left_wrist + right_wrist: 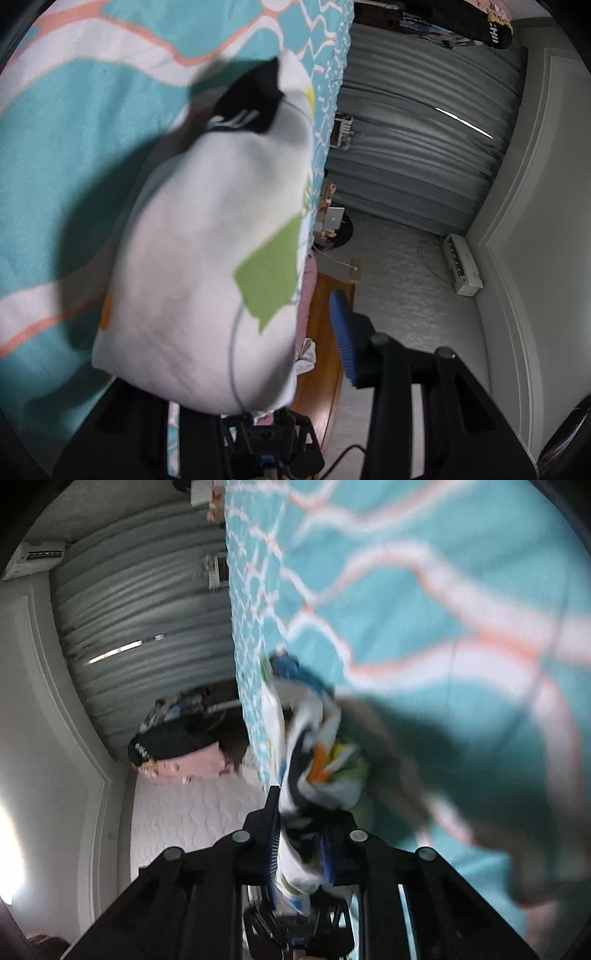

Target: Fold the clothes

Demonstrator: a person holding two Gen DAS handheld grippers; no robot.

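Only R wrist view shows jaws pinching garment (314, 775).

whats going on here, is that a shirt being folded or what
A person is folding clothes over a bed with a teal, white and coral bedspread. The right hand-held gripper is shut on a bunched part of a white garment with colourful print. In the left wrist view the same white garment hangs close to the camera above the bed. The left hand-held gripper looks open; whether it touches the cloth is unclear.
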